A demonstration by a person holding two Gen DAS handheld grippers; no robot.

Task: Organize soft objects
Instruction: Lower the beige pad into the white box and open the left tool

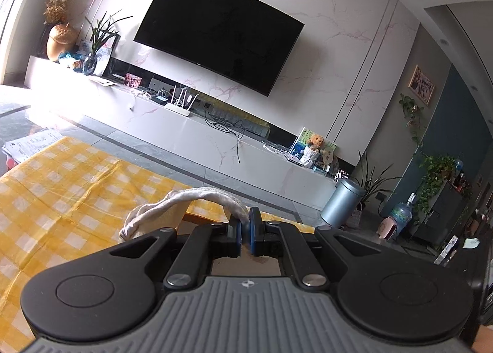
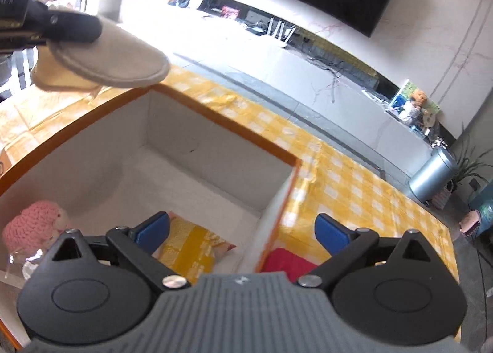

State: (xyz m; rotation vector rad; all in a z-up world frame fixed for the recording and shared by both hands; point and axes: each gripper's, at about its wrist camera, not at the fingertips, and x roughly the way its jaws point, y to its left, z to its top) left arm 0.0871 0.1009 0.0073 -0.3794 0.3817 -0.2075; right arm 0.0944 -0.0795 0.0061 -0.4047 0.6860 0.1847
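Left claw (image 1: 245, 231) of mine pinches a cream cloth (image 1: 172, 203) up over the yellow checked tablecloth (image 1: 61, 186), while my right claw (image 2: 243, 231) hangs spread and empty above the orange-rimmed box (image 2: 215, 120) holding a pink knitted toy (image 2: 35, 226).

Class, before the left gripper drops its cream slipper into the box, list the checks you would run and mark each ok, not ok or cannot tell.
1. Left gripper shut on the cream slipper: ok.
2. Slipper over the box opening: not ok, only its toe overhangs the far rim.
3. Free floor space in the box: ok, the far half is bare.
4. Right gripper open and empty: ok.
5. Right gripper clear of the drop path: cannot tell.
6. Pink knitted toy and yellow packet already inside: ok.
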